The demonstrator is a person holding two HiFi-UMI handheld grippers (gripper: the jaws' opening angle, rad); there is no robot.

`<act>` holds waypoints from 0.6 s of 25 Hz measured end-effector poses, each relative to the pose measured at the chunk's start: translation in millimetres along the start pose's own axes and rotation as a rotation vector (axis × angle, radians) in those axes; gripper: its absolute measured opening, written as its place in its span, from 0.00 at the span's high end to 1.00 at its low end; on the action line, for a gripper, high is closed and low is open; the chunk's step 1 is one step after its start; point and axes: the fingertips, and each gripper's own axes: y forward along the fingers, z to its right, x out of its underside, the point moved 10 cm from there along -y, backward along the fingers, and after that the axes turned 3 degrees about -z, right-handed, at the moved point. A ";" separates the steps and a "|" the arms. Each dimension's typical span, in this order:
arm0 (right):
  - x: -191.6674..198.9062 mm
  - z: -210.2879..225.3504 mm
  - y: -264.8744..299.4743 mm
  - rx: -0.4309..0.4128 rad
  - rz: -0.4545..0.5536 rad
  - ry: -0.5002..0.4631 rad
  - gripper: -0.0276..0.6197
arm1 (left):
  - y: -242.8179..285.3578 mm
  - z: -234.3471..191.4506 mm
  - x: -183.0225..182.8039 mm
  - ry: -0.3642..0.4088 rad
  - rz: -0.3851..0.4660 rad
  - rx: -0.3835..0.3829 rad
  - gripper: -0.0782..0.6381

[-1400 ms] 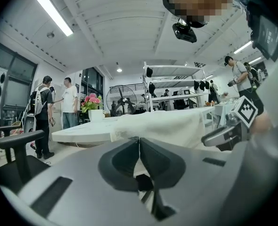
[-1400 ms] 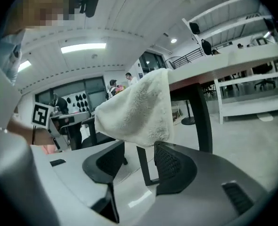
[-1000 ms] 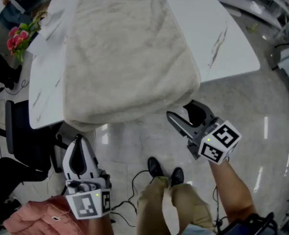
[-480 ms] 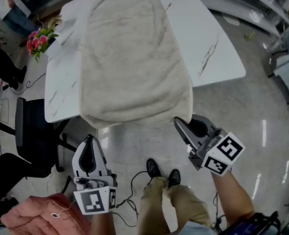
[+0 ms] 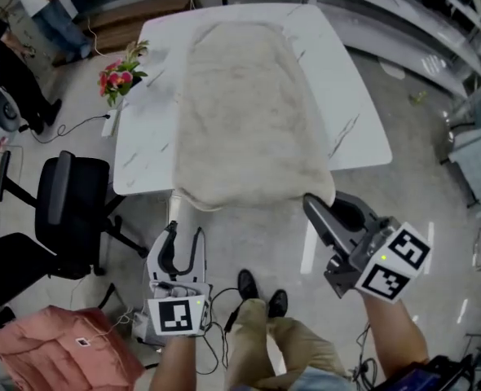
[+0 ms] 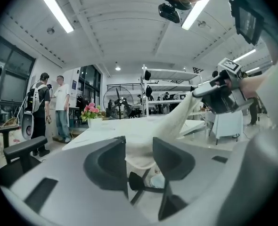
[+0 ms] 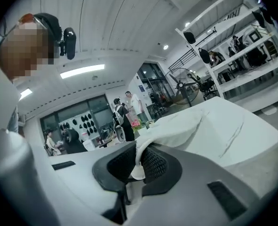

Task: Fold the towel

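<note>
One cream towel [image 5: 249, 112]: right fingers [image 7: 154, 166] clamped on, left fingers [image 6: 173, 158] just opened around it.

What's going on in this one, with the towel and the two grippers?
A person with a gripper in each hand is working on a beige towel spread over a white table. The right gripper has just closed on the towel's near right corner and holds it lifted past the table edge. The left gripper has just been opening its jaws; the towel's near left edge sits between them, not pinched.
</note>
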 end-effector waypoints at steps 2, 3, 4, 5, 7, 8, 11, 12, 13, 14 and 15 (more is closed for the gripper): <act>-13.2 -7.9 0.2 -0.017 0.002 0.029 0.90 | 1.8 1.1 0.0 0.005 -0.001 0.004 0.60; -18.4 -12.0 0.7 -0.025 0.002 0.042 0.90 | 3.6 2.2 0.5 0.005 0.002 0.008 0.58; -22.6 -16.2 1.4 -0.032 0.002 0.053 0.90 | 5.8 3.8 1.7 0.001 0.005 0.012 0.57; -25.8 -20.5 2.2 -0.039 0.001 0.064 0.90 | 8.1 5.9 3.8 -0.006 0.006 0.015 0.55; -31.6 -29.0 4.3 -0.057 0.001 0.084 0.90 | 13.1 11.1 9.9 -0.019 0.007 0.020 0.52; -35.2 -32.7 5.8 -0.067 0.001 0.093 0.90 | 16.1 14.3 13.2 -0.021 0.008 0.021 0.50; -47.3 -38.5 11.8 -0.082 0.002 0.116 0.90 | 25.7 26.7 21.2 0.008 0.014 0.008 0.46; -50.7 -39.4 14.5 -0.084 0.003 0.125 0.90 | 28.8 30.7 23.9 0.030 0.014 0.001 0.46; -53.8 -40.4 17.4 -0.087 0.004 0.134 0.90 | 32.1 34.3 27.0 0.055 0.009 -0.008 0.45; -56.7 -41.8 20.3 -0.090 0.005 0.142 0.90 | 35.6 37.4 30.4 0.083 0.000 -0.019 0.45; -59.5 -43.3 23.2 -0.093 0.005 0.148 0.90 | 39.6 40.1 34.0 0.111 -0.011 -0.033 0.44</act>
